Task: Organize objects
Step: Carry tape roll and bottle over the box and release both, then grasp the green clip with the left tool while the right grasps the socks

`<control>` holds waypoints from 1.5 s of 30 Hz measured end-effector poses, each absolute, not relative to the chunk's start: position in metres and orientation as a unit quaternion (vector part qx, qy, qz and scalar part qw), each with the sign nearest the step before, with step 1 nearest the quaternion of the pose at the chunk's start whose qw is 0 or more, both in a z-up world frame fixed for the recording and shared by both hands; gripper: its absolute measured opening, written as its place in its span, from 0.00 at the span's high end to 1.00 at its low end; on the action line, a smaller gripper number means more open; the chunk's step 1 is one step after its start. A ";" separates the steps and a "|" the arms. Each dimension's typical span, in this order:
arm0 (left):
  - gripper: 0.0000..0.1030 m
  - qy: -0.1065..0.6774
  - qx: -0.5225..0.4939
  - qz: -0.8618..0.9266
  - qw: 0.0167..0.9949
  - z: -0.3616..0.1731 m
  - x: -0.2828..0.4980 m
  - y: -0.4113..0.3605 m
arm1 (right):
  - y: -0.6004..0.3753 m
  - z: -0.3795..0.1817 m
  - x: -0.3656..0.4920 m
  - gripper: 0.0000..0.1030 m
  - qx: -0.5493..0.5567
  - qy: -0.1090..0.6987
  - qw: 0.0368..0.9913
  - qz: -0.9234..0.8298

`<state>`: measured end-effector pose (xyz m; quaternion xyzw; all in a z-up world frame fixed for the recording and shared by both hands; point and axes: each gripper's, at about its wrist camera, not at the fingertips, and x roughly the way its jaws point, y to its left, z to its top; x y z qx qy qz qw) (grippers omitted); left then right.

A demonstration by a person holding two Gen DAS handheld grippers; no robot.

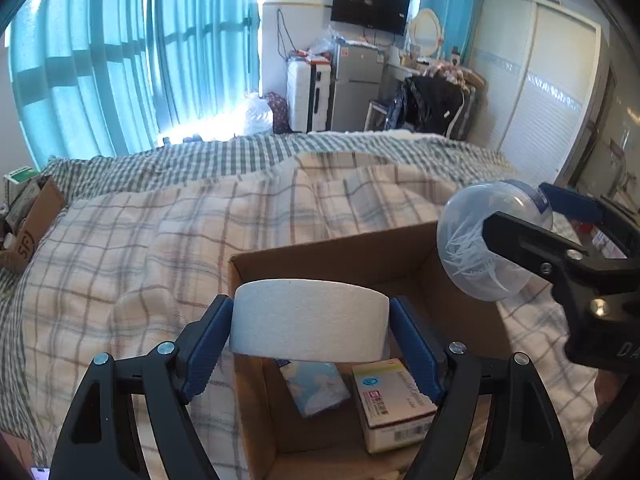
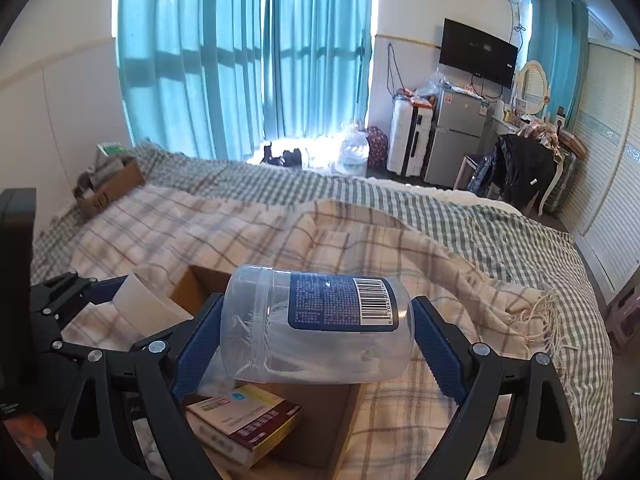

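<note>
My left gripper (image 1: 310, 320) is shut on a white roll of tape (image 1: 310, 320), held over an open cardboard box (image 1: 332, 256) on the bed. In the box lie a white and maroon medicine box (image 1: 390, 402) and a light blue tissue pack (image 1: 314, 386). My right gripper (image 2: 316, 322) is shut on a clear plastic jar (image 2: 316, 322) with a blue label, held on its side above the box's right part (image 2: 320, 432). The jar (image 1: 480, 240) and right gripper also show at the right of the left wrist view. The tape (image 2: 144, 304) shows at the left of the right wrist view.
The box rests on a plaid blanket (image 1: 160, 240) over a checked bed sheet (image 2: 480, 216). A second cardboard box (image 1: 32, 220) with items sits at the bed's far left. Beyond the bed are curtains, a suitcase (image 1: 308, 94), a fridge (image 1: 356, 88) and a wardrobe.
</note>
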<state>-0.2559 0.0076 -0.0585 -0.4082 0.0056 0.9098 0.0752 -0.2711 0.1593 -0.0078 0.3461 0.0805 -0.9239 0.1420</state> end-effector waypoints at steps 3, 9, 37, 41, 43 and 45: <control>0.21 0.018 -0.413 0.907 0.078 -0.069 -0.265 0.014 | 0.155 -0.024 -0.284 0.12 0.346 0.095 0.132 -0.924; 0.07 0.030 -0.406 0.910 0.083 -0.066 -0.263 0.025 | 0.174 -0.022 -0.289 0.00 0.340 0.052 0.144 -0.928; 0.07 -0.011 -0.387 0.922 -0.004 -0.040 -0.075 0.006 | 0.220 0.037 -0.065 0.00 0.297 0.082 0.119 -0.944; 0.07 -0.005 -0.424 0.906 0.003 -0.086 -0.066 0.014 | 0.227 0.000 -0.065 0.00 0.323 0.071 0.117 -0.936; 0.07 0.000 -0.450 0.893 0.004 -0.113 -0.062 0.021 | 0.226 -0.014 -0.066 0.00 0.335 0.071 0.120 -0.932; 0.07 0.014 -0.484 0.875 0.001 -0.137 -0.059 0.030 | 0.223 -0.026 -0.068 0.00 0.345 0.067 0.125 -0.928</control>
